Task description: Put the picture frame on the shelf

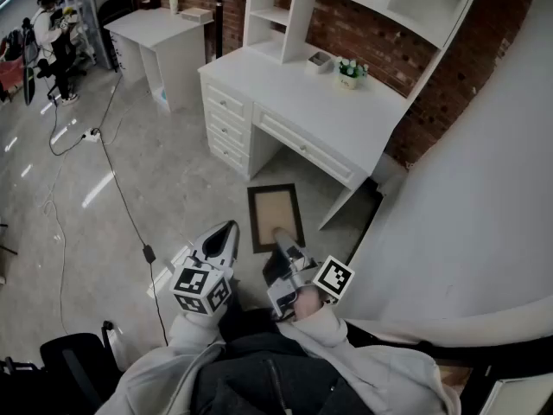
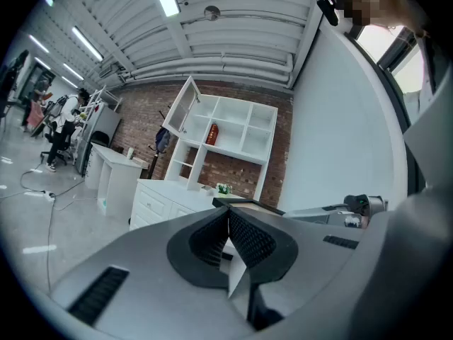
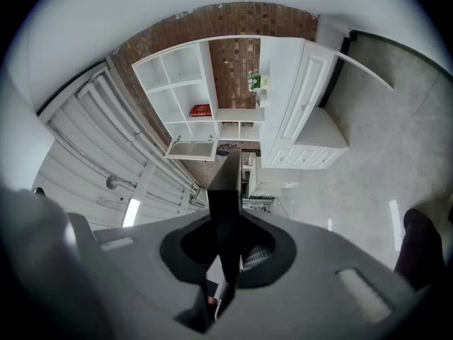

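Observation:
The picture frame (image 1: pixel 276 217), dark-rimmed with a tan panel, hangs flat above the floor in front of the white desk (image 1: pixel 346 124). My right gripper (image 1: pixel 283 240) is shut on its near edge. In the right gripper view the frame (image 3: pixel 225 183) shows edge-on as a dark bar pinched between the pads. My left gripper (image 1: pixel 226 232) is beside it on the left, shut with nothing in it; its pads (image 2: pixel 244 236) meet. The frame's rim (image 2: pixel 248 205) shows just past them. The white shelf unit (image 1: pixel 285 11) rises on the desk's back, with open cubbies (image 2: pixel 230 129).
A potted plant (image 1: pixel 350 72) and a small box (image 1: pixel 320 59) sit on the desk. A red thing (image 3: pixel 200 110) stands in one cubby. A white wall (image 1: pixel 484 188) runs close on the right. A second white table (image 1: pixel 160 33), a floor cable (image 1: pixel 121 188) and a seated person (image 1: pixel 52 33) are at left.

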